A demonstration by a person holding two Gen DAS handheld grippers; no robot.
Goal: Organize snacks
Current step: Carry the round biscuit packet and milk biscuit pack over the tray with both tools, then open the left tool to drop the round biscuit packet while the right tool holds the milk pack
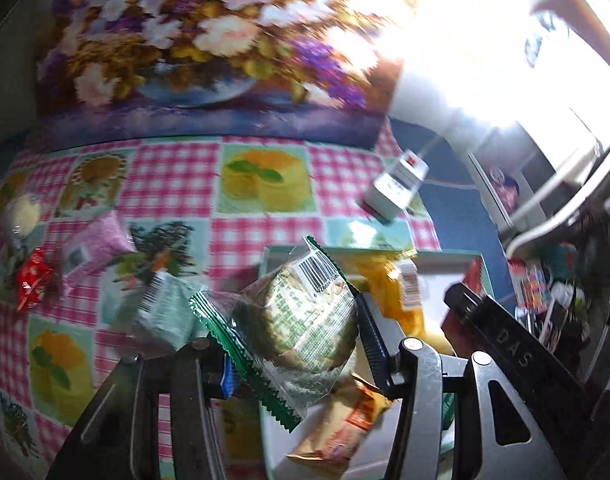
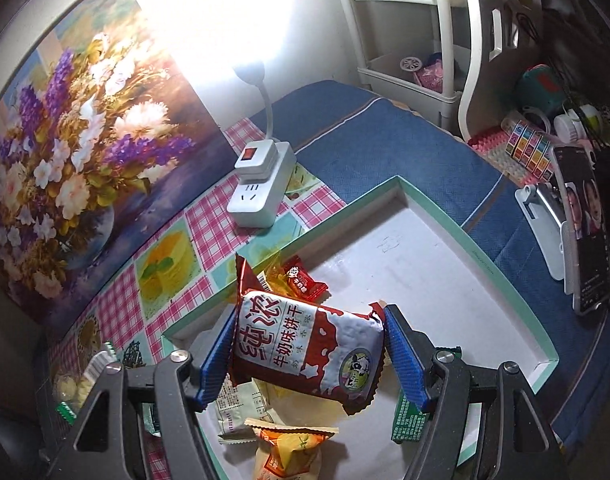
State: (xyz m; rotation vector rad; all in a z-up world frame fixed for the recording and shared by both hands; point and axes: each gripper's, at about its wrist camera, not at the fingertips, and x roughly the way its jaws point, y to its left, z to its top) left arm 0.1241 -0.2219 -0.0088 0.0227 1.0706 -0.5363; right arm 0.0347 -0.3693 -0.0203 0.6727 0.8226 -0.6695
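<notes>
My left gripper (image 1: 301,356) is shut on a clear, green-edged packet (image 1: 305,312) with a round pastry inside, held over the near end of the white tray with a teal rim (image 1: 445,257). An orange packet (image 1: 389,292) and a tan packet (image 1: 345,420) lie in the tray beneath it. My right gripper (image 2: 309,356) is shut on a red and white biscuit packet (image 2: 305,348), its blue pads (image 2: 405,356) pressing both ends, above the tray (image 2: 505,264). A red candy (image 2: 303,280), a yellow packet (image 2: 289,452), a white packet (image 2: 237,404) and a green one (image 2: 409,416) lie in the tray.
On the checked tablecloth left of the tray lie a pale green packet (image 1: 165,312), a pink packet (image 1: 101,244) and a red candy (image 1: 33,284). A white power strip (image 2: 261,184) with a lamp stands behind the tray. A flower painting (image 2: 65,140) leans at the back; a phone on a stand (image 2: 585,232) is at the right.
</notes>
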